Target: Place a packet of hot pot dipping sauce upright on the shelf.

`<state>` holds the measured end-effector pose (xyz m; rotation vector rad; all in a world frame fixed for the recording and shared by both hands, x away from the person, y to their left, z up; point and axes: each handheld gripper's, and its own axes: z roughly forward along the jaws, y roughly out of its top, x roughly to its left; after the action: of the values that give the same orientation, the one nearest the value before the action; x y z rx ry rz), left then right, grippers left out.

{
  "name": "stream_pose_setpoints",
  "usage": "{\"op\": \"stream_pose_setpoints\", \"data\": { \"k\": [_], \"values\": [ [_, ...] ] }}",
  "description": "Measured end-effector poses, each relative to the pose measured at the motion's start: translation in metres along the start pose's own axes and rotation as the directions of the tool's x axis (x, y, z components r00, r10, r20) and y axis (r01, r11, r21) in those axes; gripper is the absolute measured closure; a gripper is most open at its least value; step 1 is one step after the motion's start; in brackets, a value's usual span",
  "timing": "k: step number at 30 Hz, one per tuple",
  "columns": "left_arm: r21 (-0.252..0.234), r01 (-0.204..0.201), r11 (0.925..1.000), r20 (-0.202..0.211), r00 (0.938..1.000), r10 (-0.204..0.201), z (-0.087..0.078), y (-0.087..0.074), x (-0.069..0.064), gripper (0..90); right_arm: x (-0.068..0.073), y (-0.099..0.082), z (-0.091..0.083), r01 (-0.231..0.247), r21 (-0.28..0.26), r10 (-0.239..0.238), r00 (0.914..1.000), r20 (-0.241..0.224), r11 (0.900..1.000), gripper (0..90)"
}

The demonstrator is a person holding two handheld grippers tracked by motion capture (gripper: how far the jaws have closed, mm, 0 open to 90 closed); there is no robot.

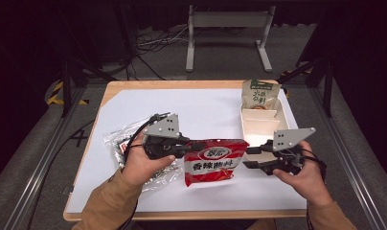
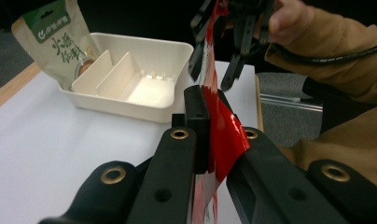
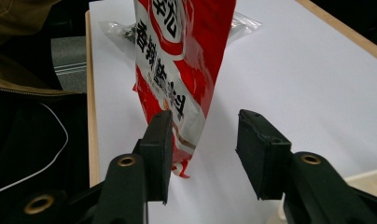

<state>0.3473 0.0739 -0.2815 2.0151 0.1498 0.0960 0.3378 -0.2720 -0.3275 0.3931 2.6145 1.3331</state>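
The red seasoning packet (image 1: 213, 162) hangs over the desk (image 1: 134, 103) near its front edge, long axis running left to right, printed face toward the person. The left tongs (image 1: 197, 146) are clamped on its left edge. The right tongs (image 1: 247, 156) stand apart around the right edge. Judged step: handover; next, shut the right tongs, then carry it to the divided tray (image 1: 263, 125).

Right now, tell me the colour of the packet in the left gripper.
Red with white lettering, the packet shows best in the high view.
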Motion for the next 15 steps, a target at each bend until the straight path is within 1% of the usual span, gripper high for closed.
{"op": "stream_pose_setpoints", "data": {
  "k": [5,9,12,15],
  "values": [
    [-0.022,-0.018,0.9996,-0.001,0.9998,0.018,-0.002,0.004,-0.005,90.0,0.003,-0.001,0.018,-0.002,-0.013,0.002,0.9993,-0.038,0.9999,50.6],
    [-0.039,-0.010,0.9992,-0.002,0.9999,0.010,-0.001,0.004,-0.003,90.0,0.004,-0.003,0.031,-0.013,-0.031,0.011,0.9977,-0.066,0.9994,51.3],
    [-0.046,-0.008,0.9989,0.000,1.0000,0.008,0.000,0.004,-0.003,90.0,0.003,-0.005,0.038,-0.013,-0.036,0.010,0.9976,-0.069,0.9993,55.9],
    [-0.053,-0.008,0.9986,0.000,1.0000,0.008,0.000,0.004,-0.003,90.0,0.002,-0.006,0.044,-0.004,-0.044,0.001,0.9980,-0.064,0.9990,64.6]
  ]
}}
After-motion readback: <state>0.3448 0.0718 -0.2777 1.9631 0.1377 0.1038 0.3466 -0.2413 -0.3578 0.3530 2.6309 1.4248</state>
